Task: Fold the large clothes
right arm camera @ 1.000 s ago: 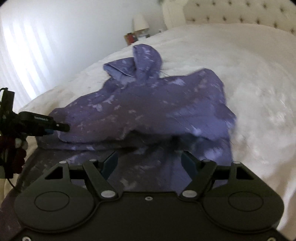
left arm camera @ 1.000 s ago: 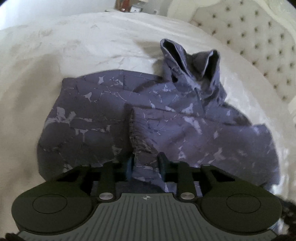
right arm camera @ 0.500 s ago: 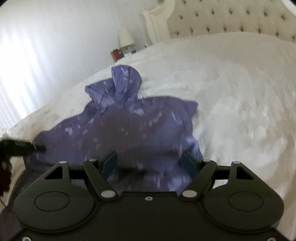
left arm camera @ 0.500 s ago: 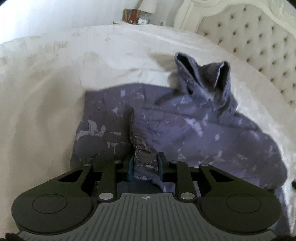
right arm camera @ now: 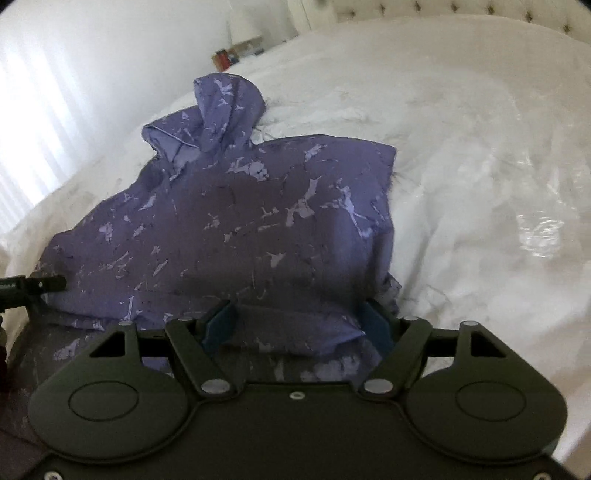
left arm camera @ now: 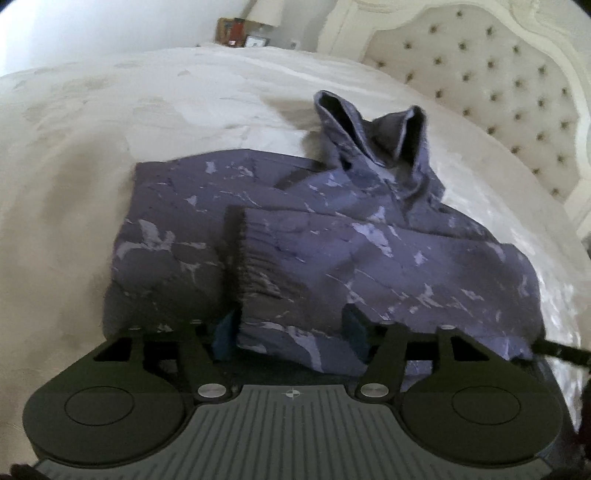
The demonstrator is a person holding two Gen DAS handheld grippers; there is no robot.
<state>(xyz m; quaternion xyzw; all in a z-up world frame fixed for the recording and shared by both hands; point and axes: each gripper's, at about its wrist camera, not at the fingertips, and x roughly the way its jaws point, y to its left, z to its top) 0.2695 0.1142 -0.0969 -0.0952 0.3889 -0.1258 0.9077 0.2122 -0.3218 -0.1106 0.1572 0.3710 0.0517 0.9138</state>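
A purple hoodie (left arm camera: 369,251) with pale marbled marks lies on the white bed, its hood (left arm camera: 373,129) toward the headboard. One sleeve is folded across the body, its ribbed cuff (left arm camera: 247,258) just ahead of my left gripper (left arm camera: 290,332). The left jaws are opening and the sleeve's fabric lies loose between the pads. My right gripper (right arm camera: 298,325) stands open over the hoodie's (right arm camera: 258,221) near folded edge, with cloth between its blue pads but not pinched. A tip of the left gripper (right arm camera: 40,285) shows at the left edge of the right wrist view.
The white bedcover (right arm camera: 480,166) spreads wide to the right of the hoodie. A tufted headboard (left arm camera: 498,92) stands behind it. A nightstand with a lamp and small items (left arm camera: 243,29) is at the far side of the bed.
My left gripper was shut on the sleeve near its cuff and has opened, leaving the sleeve lying across the body. The right gripper, open throughout, has moved in over the hoodie's near edge.
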